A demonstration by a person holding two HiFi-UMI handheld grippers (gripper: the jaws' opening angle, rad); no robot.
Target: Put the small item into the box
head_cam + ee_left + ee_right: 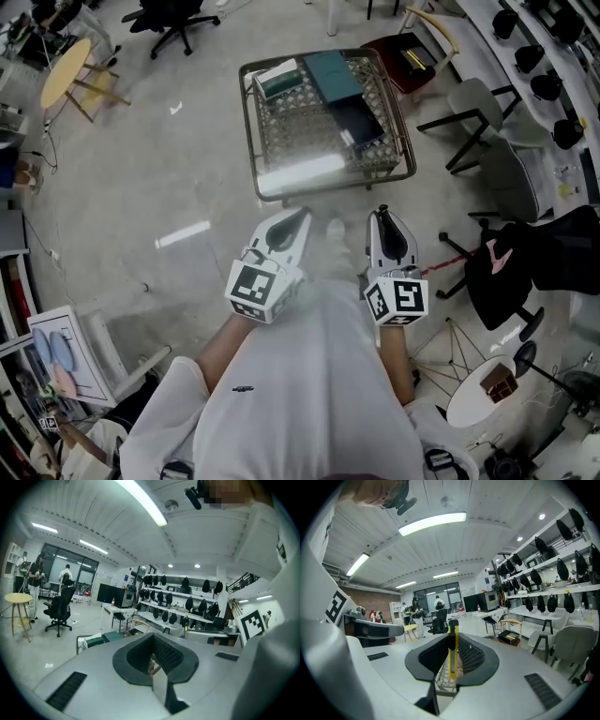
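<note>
Right gripper view shows your right gripper [451,665] clenched on a thin yellow cutter [452,646], the small item. It stands upright between the dark pads, its black tip poking above them. Below it, through the slot, you can see a patch of white mesh, too cut off to tell what it belongs to.

In the left gripper view your left gripper [157,660] is drawn together with nothing between the pads. Only a narrow slit is left, and the brownish scrap showing through it is too small to make out.

From the head view you hold both grippers close in front of your waist, the left gripper [291,225] and the right gripper [392,230] side by side and apart, pointing forward. The cutter itself can't be picked out from up here. Your white shirt hides the floor directly below your hands.

Ahead of the grippers, well apart from them, stands a wire table [267,159]. On it lie a teal box [330,75], a dark box [361,120] just beside it, and a white and green box [278,80] to the left. You can't tell from here whether any of them is open. The left gripper view catches only the corner of that table and the teal box [111,636] over the gripper's grey body.

To the right are grey chairs [478,117], and far left a round yellow table [66,70].
</note>
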